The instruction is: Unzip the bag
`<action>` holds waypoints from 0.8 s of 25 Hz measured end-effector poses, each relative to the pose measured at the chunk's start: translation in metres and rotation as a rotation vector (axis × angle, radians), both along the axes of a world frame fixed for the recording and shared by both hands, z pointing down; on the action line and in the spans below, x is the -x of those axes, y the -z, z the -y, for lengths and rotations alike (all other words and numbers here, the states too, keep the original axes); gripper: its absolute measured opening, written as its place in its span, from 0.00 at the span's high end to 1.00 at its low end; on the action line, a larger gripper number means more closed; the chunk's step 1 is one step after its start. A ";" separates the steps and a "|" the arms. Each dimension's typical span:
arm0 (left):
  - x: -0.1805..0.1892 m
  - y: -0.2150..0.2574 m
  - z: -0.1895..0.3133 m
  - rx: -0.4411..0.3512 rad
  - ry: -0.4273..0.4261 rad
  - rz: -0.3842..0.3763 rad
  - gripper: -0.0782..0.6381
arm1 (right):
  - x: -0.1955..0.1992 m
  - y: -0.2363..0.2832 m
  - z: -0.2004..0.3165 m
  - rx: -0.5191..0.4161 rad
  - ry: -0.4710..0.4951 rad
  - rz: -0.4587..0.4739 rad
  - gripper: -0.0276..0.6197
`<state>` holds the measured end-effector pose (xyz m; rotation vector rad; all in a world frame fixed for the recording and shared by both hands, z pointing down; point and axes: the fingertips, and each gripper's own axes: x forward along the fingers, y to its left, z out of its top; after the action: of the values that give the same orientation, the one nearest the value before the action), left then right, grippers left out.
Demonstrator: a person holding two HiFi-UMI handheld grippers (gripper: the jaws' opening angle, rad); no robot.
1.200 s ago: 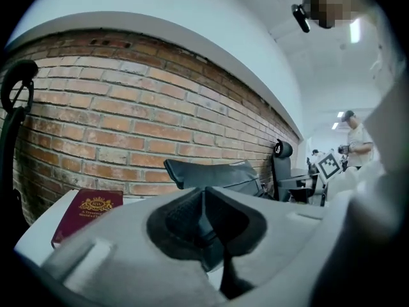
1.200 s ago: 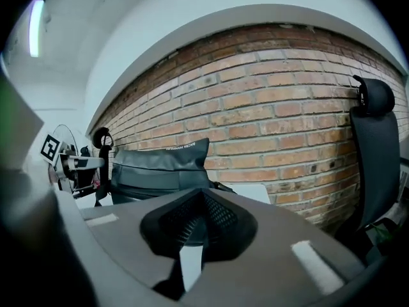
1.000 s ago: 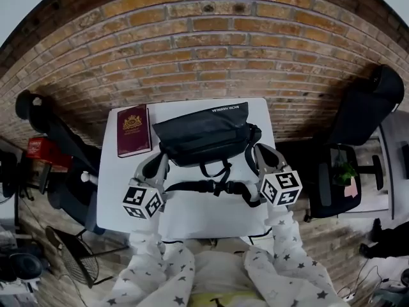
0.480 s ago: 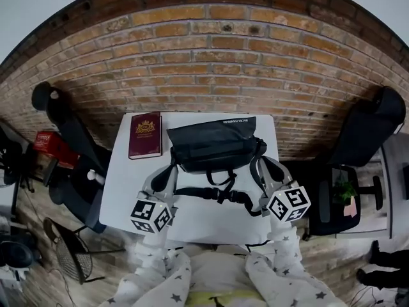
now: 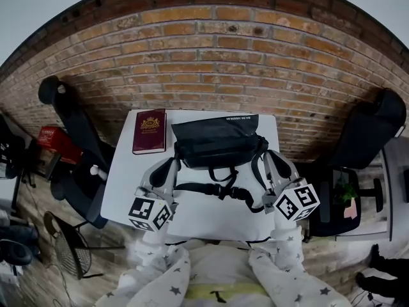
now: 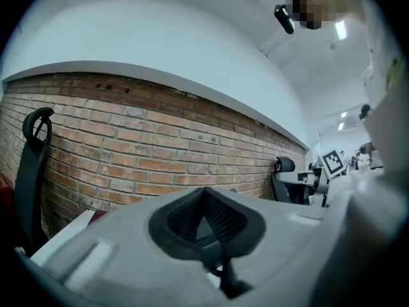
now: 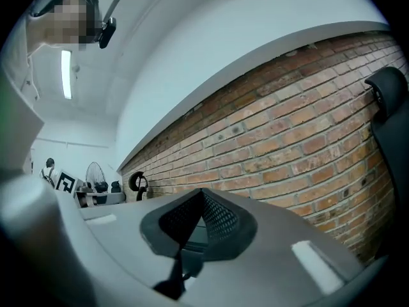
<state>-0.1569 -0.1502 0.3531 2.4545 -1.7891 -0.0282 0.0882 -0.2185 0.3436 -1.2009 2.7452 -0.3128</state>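
Black sling bag lies flat along the far edge of the white table, centre to right. Its strap is looped loose toward the table middle. The zip looks still closed, and the pull is too small to find from the head view.

Left gripper sits just off the bag's near-left corner and right gripper just off its near-right corner. Contact with the bag can't be confirmed. On both claws the pads meet at the tips with nothing between them. Both gripper views aim over the bag at the brick wall.

Judgement: flanking pose, so one side can pin the bag while the other pulls the zip. No grasp started.

Maroon booklet with a gold crest lies at the far-left corner, apart from the bag and out of the way.
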 end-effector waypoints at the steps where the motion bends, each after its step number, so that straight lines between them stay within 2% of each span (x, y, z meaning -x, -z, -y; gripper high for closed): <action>1: 0.001 0.004 -0.001 -0.009 0.004 0.005 0.89 | -0.001 0.004 -0.001 -0.007 0.000 0.004 0.94; 6: 0.000 0.019 -0.005 -0.044 0.017 0.057 0.89 | -0.007 0.019 -0.004 -0.043 -0.010 0.004 0.94; 20: 0.010 0.032 -0.008 -0.061 0.085 0.066 0.89 | -0.015 0.033 -0.008 -0.108 -0.047 -0.008 0.95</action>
<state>-0.1668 -0.1419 0.3210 2.4458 -1.9477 -0.0085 0.1029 -0.2102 0.3104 -1.2391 2.6975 -0.1534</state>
